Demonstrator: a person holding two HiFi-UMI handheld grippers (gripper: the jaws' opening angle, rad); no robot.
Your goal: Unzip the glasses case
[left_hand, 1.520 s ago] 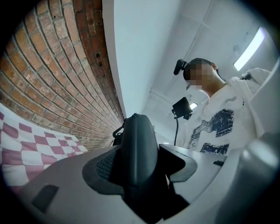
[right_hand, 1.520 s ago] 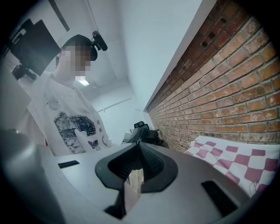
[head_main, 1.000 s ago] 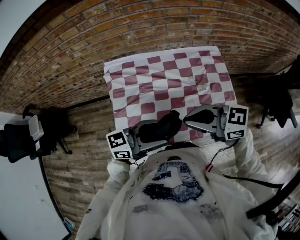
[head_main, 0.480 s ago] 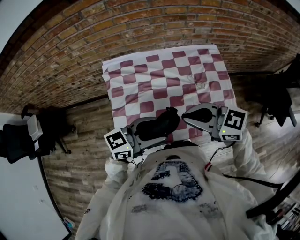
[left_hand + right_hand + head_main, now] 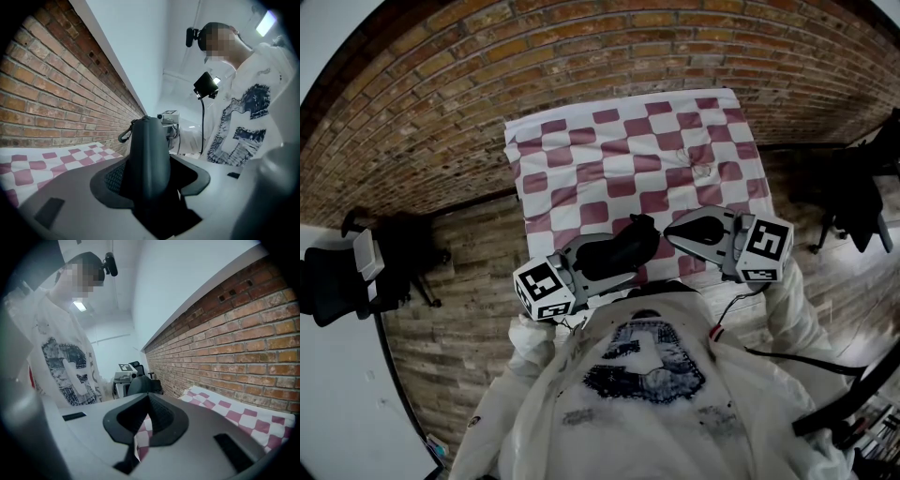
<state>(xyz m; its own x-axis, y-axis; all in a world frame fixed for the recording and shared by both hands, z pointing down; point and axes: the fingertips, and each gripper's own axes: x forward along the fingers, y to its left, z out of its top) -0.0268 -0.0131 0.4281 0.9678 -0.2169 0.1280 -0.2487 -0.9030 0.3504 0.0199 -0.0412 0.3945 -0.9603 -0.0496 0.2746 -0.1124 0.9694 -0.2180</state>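
A dark grey glasses case (image 5: pixel 149 159) stands upright between the jaws of my left gripper (image 5: pixel 150 186), which is shut on it. A small clip (image 5: pixel 123 136) hangs at the case's top end. In the head view the case (image 5: pixel 614 253) is held above the near edge of the red-and-white checked cloth (image 5: pixel 609 159). My right gripper (image 5: pixel 671 236) points at the case's clip end from the right, a little apart from it. Its jaws (image 5: pixel 149 409) are shut, with nothing visible between them. Beyond them I see the case (image 5: pixel 140 383).
A brick wall (image 5: pixel 581 47) runs behind the clothed table. A black office chair (image 5: pixel 337 281) stands at the left and another dark chair (image 5: pixel 862 197) at the right. The person's white shirt (image 5: pixel 647 375) is close behind both grippers.
The left gripper has rolled a little with the case still in it. The right gripper has tilted slightly. Neither has shifted place noticeably.
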